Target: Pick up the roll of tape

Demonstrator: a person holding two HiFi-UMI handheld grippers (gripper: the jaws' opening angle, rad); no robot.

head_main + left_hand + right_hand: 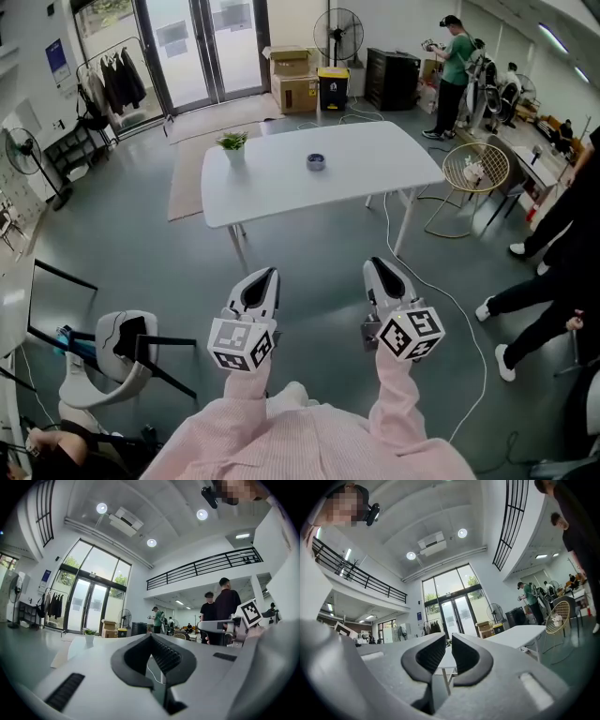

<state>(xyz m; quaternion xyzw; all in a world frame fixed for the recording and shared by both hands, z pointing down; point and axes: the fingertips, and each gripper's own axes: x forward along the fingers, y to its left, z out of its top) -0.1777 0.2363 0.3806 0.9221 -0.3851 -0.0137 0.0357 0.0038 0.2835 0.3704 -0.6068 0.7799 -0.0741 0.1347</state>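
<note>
Both tongs were held level over bare grey floor (309, 253), well short of the white tabletop (375, 173), whose near edge crossed the head view at 12 o'clock from them. The left tongs (261, 284) had their tips (151, 637) pressed together on nothing. The right tongs (382, 272) stood a narrow slit apart (449, 641), also empty.

The roll of tape (316, 161) lay flat near the tabletop's middle, clear of every edge, with open surface all round it. A small potted plant (232, 144) stood at 10 o'clock of the tape, near the left edge, green leaves filling its white pot.

A white cable (450, 300) trailed across the floor at 3 o'clock of the right tongs. A round wire seat (475, 169) stood just beyond the tabletop's right edge with something white in it. Cardboard boxes (292, 80) and a yellow-lidded bin (333, 86) sat at the far wall.
</note>
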